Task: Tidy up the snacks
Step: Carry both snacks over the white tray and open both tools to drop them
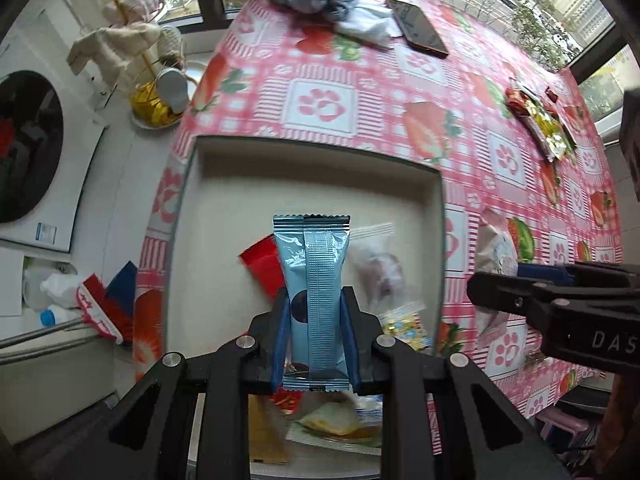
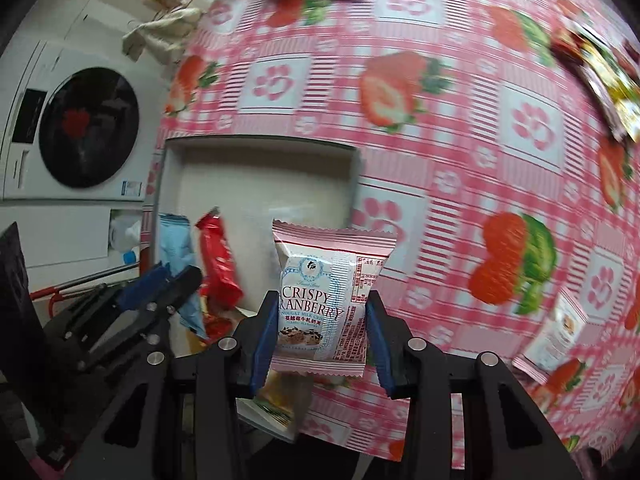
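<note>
1. The left gripper (image 1: 314, 320) is closed on a blue snack packet (image 1: 312, 276), frame centre, above the white box (image 1: 312, 176)
2. The right gripper (image 2: 322, 320) clamps a pink cranberry packet (image 2: 326, 296) at lower centre, right of the box

Blue packet (image 1: 316, 300), cranberry packet (image 2: 332, 300), both upright

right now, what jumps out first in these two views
The left gripper pinches a light blue snack wrapper upright over the white box. The right gripper clamps a pink Crispy Cranberry nougat packet beside that box. Under both lies the pink strawberry-print tablecloth, with a dark phone at its far edge.
</note>
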`<state>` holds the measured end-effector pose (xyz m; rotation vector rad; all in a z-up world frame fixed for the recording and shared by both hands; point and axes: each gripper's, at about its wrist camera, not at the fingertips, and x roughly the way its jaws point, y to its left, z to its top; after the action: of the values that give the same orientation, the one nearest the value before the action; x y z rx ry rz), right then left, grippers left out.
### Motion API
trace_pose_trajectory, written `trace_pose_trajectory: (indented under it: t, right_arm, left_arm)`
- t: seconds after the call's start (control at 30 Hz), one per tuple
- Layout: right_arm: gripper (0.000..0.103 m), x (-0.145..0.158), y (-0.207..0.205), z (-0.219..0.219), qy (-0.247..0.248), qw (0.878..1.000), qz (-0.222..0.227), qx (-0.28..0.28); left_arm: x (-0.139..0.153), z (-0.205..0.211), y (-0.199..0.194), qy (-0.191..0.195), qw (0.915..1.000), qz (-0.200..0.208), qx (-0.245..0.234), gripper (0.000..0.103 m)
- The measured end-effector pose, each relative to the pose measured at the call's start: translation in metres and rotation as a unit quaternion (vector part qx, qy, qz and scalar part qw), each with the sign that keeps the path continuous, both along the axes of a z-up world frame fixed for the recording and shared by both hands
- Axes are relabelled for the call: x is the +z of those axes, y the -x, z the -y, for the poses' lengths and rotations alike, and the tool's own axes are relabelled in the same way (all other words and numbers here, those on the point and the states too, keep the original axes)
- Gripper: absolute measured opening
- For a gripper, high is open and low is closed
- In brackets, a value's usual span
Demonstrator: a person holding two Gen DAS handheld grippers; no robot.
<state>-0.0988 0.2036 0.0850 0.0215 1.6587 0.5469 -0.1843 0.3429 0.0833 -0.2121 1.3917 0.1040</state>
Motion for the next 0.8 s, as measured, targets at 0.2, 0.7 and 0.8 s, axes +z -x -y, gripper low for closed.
trace_pose_trajectory:
  t: [0.2, 0.7, 0.8]
  right_arm:
    - [0.044, -0.008, -0.003, -0.030, -0.007, 1.000, -0.004, 0.018]
    - [0.097, -0.020, -0.009, -0.039, 0.002, 1.000, -0.006, 0.018]
    - [0.097, -0.025, -0.010, -0.019, 0.008, 1.000, -0.017, 0.006]
  left_arm:
    - [-0.009, -0.013, 0.006, -0.001, 0.9998, -0.012, 0.014, 0.026]
    - [-0.010, -0.010, 0.009, -0.031, 0.9994, -0.014, 0.006, 0.079]
    - [-0.012, -0.006, 0.009, -0.034, 0.9992, -0.020, 0.001, 0.079]
